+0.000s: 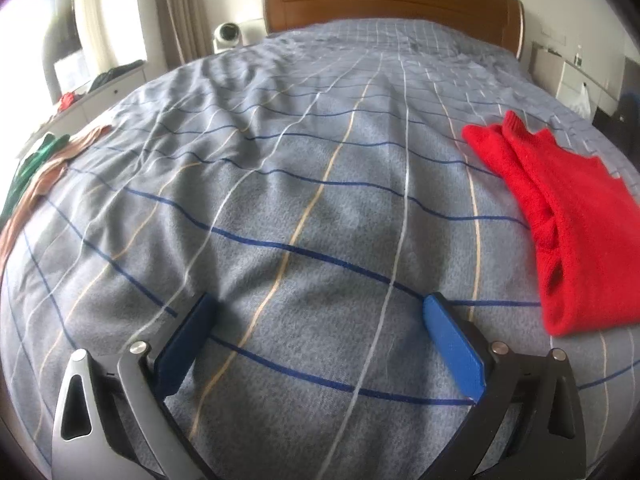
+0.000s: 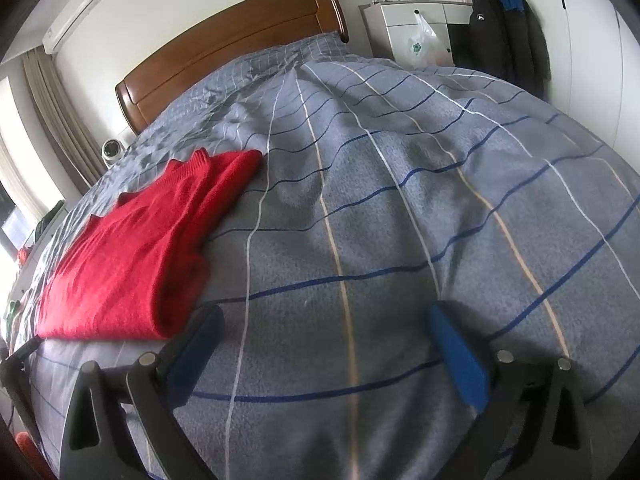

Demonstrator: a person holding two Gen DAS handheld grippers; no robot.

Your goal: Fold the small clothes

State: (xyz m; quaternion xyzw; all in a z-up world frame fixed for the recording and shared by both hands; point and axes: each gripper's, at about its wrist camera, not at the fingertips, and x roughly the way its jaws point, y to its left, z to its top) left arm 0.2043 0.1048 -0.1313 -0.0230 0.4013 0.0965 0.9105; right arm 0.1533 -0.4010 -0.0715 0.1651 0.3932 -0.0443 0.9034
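Your left gripper (image 1: 320,344) is at the bottom of its frame. Its blue fingers (image 1: 454,344) are spread wide and hold nothing. Under them is only the gray striped bedspread (image 1: 280,200). Your right gripper (image 2: 324,352) is the same: fingers wide apart, nothing between them, at the bottom of its frame.

I think you are between clothes right now. The red sweater (image 2: 132,248) looks folded already, so that step seems done. Next you need to go and get another piece. The nearest ones I can see are the clothes at the left edge of the left frame, so your left gripper would have to reach that way and pinch an edge.

The red sweater lies flat on the bedspread. In the right frame it is in the lower left, just beside the left finger. In the left frame it is at the right edge. It is bright red and fuzzy, folded into a long, neat shape with soft layers at its side.

Farther off, at the left edge of the left frame, a green cloth (image 1: 28,168) and a tan cloth (image 1: 48,176) lie loose and not folded. At the very back is the brown wooden headboard (image 1: 392,4).
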